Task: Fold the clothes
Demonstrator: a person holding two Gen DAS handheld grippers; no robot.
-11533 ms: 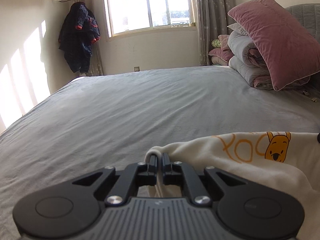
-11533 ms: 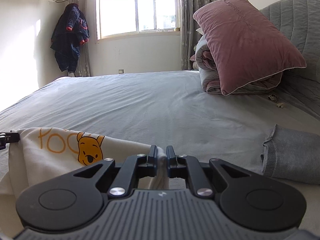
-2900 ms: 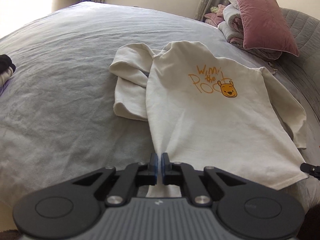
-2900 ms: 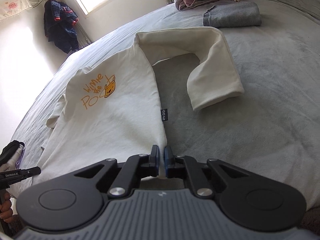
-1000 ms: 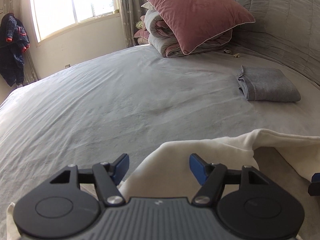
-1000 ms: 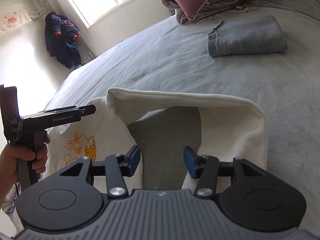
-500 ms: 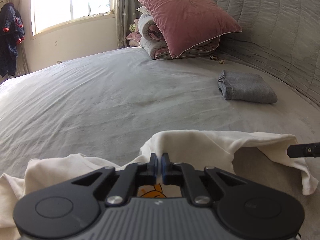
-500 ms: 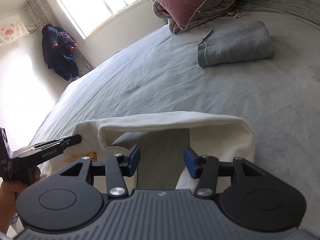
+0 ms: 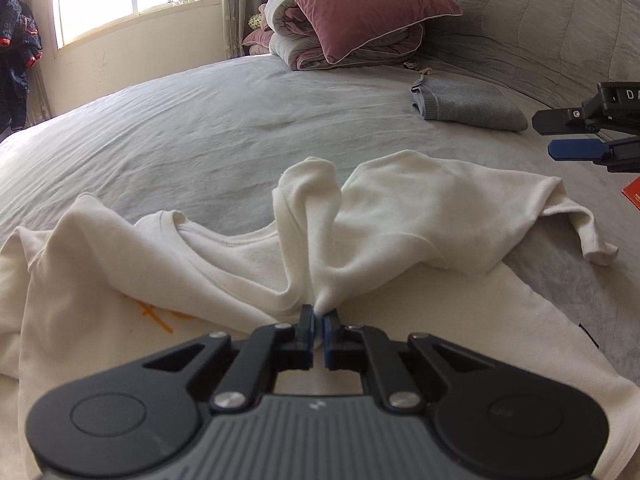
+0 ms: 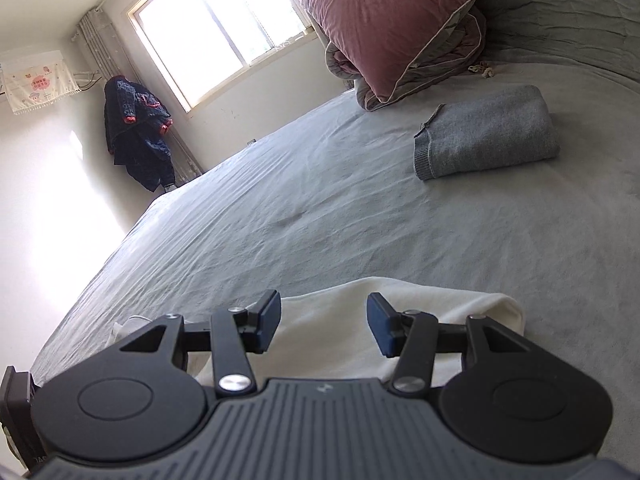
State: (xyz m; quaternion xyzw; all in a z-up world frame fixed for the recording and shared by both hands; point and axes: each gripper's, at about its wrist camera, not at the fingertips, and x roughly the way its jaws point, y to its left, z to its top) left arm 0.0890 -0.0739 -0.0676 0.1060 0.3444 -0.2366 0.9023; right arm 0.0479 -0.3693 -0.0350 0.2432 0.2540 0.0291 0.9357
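Note:
A cream sweatshirt [image 9: 400,216] with an orange print lies on the grey bed [image 9: 208,128]. My left gripper [image 9: 318,318] is shut on a bunched fold of the sweatshirt near its right shoulder and pulls the sleeve toward me over the body. The sleeve's cuff [image 9: 592,240] hangs at the right. My right gripper [image 10: 323,318] is open and empty, hovering above the sweatshirt's folded edge [image 10: 400,320]. It also shows in the left wrist view [image 9: 576,134] at the right edge, above the bed.
A folded grey garment [image 9: 468,106] lies on the bed beyond the sweatshirt, also in the right wrist view [image 10: 488,132]. A pink pillow [image 9: 360,4] on rolled bedding stands at the headboard. A dark jacket [image 10: 136,128] hangs by the window.
My left gripper, shut on the sweatshirt, has dragged the sleeve back over the body. My right gripper stayed open and tilted upward, away from the cloth.

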